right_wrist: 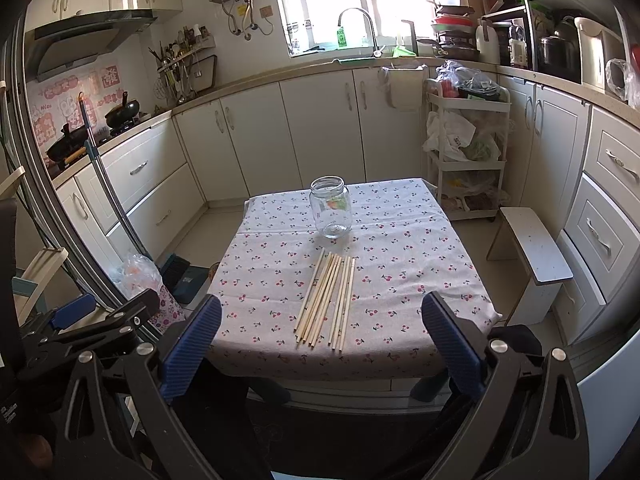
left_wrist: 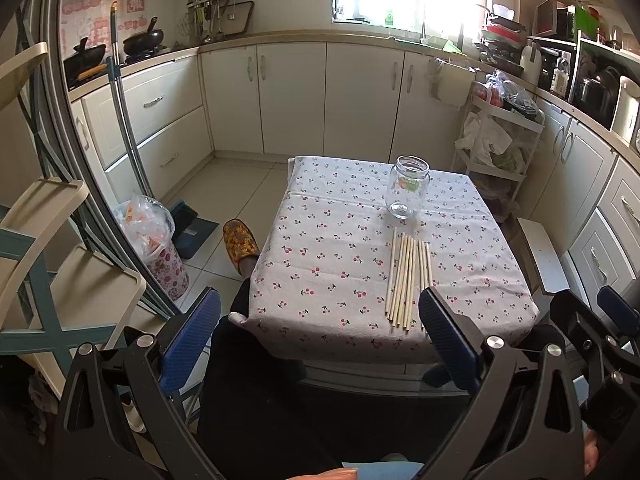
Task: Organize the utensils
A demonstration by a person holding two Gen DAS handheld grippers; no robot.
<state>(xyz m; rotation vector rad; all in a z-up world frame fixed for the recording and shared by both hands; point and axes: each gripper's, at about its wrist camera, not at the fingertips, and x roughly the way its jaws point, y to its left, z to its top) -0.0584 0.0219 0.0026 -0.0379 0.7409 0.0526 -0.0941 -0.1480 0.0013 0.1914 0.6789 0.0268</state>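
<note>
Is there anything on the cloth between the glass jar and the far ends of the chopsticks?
No. In the right wrist view only a short strip of bare cherry-print tablecloth separates the glass jar from the chopsticks.

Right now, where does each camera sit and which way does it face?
Left wrist: on the left gripper, held low before the table, facing the chopsticks and jar; open fingers, a slippered foot and the right gripper show.
Right wrist: on the right gripper, facing chopsticks and jar more squarely; left gripper shows.
Shared: tablecloth, chopsticks, jar, kitchen cabinets.
</note>
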